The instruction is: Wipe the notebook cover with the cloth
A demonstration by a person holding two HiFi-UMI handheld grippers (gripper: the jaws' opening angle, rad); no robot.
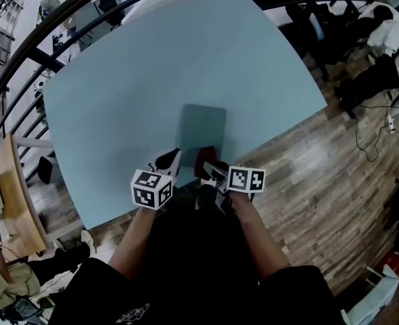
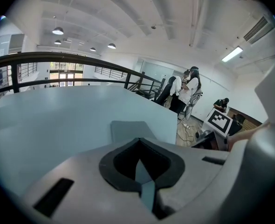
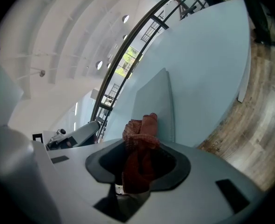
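Note:
A grey-blue notebook [image 1: 204,126] lies flat on the pale blue table [image 1: 138,80], near its front edge. My right gripper [image 1: 207,166] is shut on a dark red cloth [image 1: 206,158], held just at the notebook's near edge. In the right gripper view the bunched cloth [image 3: 140,148] sticks out between the jaws with the notebook [image 3: 157,104] beyond it. My left gripper [image 1: 169,160] hovers left of the notebook's near corner, jaws closed with nothing in them. The left gripper view shows the notebook [image 2: 130,127] ahead past the closed jaws.
The table ends just in front of the grippers, with wood floor [image 1: 321,175] to the right. A dark railing [image 1: 64,32] curves round the table's far side. A wooden bench [image 1: 13,195] stands at the left. Several people [image 2: 186,90] stand far off by desks.

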